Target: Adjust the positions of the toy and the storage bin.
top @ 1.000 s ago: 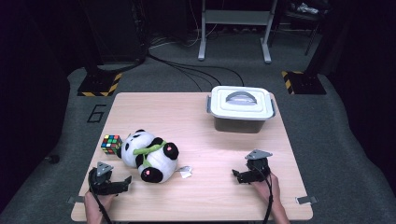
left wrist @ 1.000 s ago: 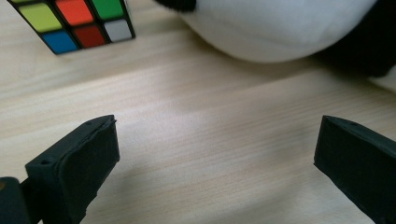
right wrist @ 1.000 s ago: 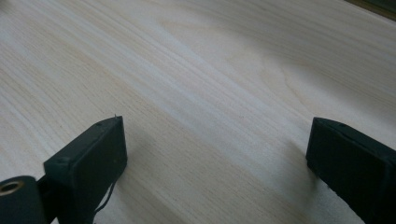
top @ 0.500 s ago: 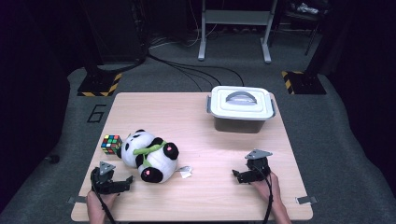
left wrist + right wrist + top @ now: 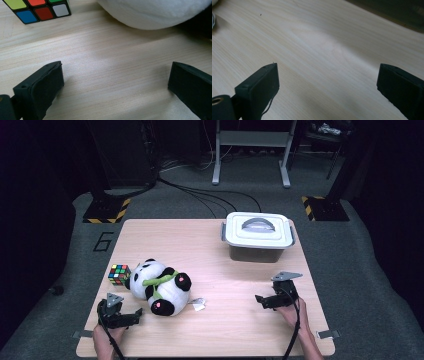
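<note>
We rest both grippers on the table [image 5: 220,245], jaws wide apart and empty. The panda [image 5: 159,286] lies just beside our left gripper [image 5: 131,314]; we should approach low and pinch its soft body. Our right gripper [image 5: 261,300] waits well apart.

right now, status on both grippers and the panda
Left gripper jaws open, empty, low beside the black-and-white plush panda. Right gripper open, empty, over bare wooden table. Multicoloured puzzle cube by panda's head; nothing between.

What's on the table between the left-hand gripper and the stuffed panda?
Nothing: the left gripper view shows bare wood between the left gripper and the panda. The colour cube sits off to one side.
</note>
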{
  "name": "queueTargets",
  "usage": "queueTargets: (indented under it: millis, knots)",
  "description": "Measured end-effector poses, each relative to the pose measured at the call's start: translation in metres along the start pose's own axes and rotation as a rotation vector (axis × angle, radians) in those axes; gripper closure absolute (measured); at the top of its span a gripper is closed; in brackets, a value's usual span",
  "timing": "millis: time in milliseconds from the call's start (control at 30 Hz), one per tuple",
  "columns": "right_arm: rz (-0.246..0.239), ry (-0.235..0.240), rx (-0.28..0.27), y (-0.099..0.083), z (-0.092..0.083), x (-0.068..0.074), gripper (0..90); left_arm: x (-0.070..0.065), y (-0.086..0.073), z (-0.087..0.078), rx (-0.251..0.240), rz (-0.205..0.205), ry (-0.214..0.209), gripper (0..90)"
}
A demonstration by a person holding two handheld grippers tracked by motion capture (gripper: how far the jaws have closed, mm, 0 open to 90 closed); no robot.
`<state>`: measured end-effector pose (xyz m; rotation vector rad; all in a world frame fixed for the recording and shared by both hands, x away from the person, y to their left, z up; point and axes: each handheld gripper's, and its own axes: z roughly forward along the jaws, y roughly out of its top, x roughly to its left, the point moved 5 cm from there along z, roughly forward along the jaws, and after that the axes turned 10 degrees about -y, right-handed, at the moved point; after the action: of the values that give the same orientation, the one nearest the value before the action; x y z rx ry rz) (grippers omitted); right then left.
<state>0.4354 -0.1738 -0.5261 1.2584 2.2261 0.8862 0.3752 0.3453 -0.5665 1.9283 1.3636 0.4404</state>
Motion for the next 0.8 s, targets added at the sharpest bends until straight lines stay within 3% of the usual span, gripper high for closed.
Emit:
queueTargets:
  millis: [367,533,600,800]
  knots:
    - [0.031,-0.067,-0.061,0.041,-0.027,-0.038,4.9,0.000,0.000,0.000,-0.001,-0.001,-0.001,0.2]
    - [0.045,-0.083,-0.083,0.057,-0.032,-0.053,5.2,0.000,0.000,0.000,0.002,0.000,-0.001,0.4]
    - [0.078,-0.059,-0.097,0.069,-0.034,-0.064,5.3,0.000,0.000,0.000,0.000,-0.003,0.000,0.5]
    - [0.079,-0.103,-0.120,0.091,-0.038,-0.084,6.8,0.000,0.000,0.000,-0.003,-0.007,0.008,0.7]
